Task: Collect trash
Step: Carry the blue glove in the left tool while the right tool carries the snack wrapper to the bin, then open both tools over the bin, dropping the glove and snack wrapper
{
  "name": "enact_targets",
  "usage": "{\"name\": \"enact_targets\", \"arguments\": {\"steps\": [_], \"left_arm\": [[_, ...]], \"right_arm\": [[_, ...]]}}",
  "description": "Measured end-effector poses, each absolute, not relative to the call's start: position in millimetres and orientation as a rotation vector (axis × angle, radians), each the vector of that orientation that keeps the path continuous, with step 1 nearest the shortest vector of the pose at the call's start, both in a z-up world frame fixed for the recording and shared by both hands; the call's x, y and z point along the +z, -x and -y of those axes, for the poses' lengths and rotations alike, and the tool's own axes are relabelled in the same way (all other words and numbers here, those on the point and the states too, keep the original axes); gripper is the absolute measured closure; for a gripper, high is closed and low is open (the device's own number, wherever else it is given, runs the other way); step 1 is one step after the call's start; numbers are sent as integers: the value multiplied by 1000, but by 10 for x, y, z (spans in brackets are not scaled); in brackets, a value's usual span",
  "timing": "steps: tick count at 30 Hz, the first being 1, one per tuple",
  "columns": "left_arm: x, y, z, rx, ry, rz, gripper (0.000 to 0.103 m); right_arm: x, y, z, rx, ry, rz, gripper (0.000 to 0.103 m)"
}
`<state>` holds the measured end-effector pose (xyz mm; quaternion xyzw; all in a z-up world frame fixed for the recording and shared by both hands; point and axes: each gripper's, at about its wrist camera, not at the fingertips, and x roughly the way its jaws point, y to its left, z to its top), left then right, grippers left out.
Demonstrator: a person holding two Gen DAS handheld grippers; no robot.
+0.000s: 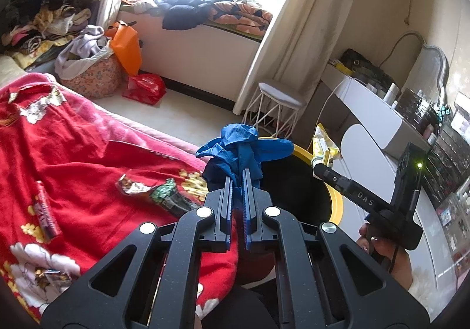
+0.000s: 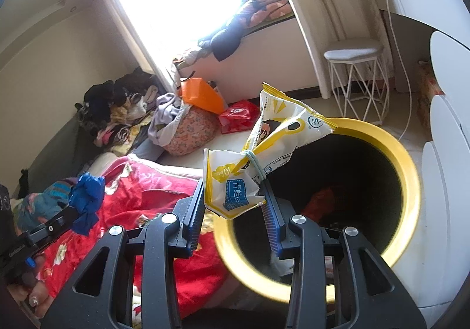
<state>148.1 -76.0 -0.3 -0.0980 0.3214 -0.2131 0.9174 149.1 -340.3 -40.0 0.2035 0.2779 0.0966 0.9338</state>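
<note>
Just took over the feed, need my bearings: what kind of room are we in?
Most likely a bedroom: a bed under a red blanket, a dressing table with mirror, and piled clothes by the window.

2 claws [image 1: 238, 179] [image 2: 233, 194]; 1 bin [image 2: 411, 182]; 1 stool [image 1: 280, 94].

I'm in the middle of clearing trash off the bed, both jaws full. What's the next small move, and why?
Probably ease the right gripper forward over the bin's yellow rim and open it. Its white and yellow snack bag already hangs near the dark opening, so a short move should drop it in. The left gripper holds the blue glove and can follow.
</note>
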Motion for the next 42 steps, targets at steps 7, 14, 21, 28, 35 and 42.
{"name": "enact_targets", "arguments": {"steps": [7, 14, 21, 28, 35, 42], "left_arm": [[-43, -1519, 940, -462, 179, -673, 100], [-85, -1591, 1132, -483, 154, -684, 100], [-132, -1705, 1376, -502, 130, -705, 100], [-209, -1866, 1597, -509, 106, -738, 100], [-208, -2044, 1825, -509, 73, -754, 100], [-250, -2246, 2053, -537, 55, -806, 75]], "right_arm": [[-471, -1500, 3522, 161, -432, -578, 68], [-532, -1500, 3605, 116, -423, -591, 68], [-607, -1524, 3647, 88, -403, -617, 68], [-666, -1582, 3646, 96, -401, -650, 68], [-723, -1585, 3677, 98, -415, -666, 68], [-792, -1629, 3839, 65, -461, -674, 53]]}}
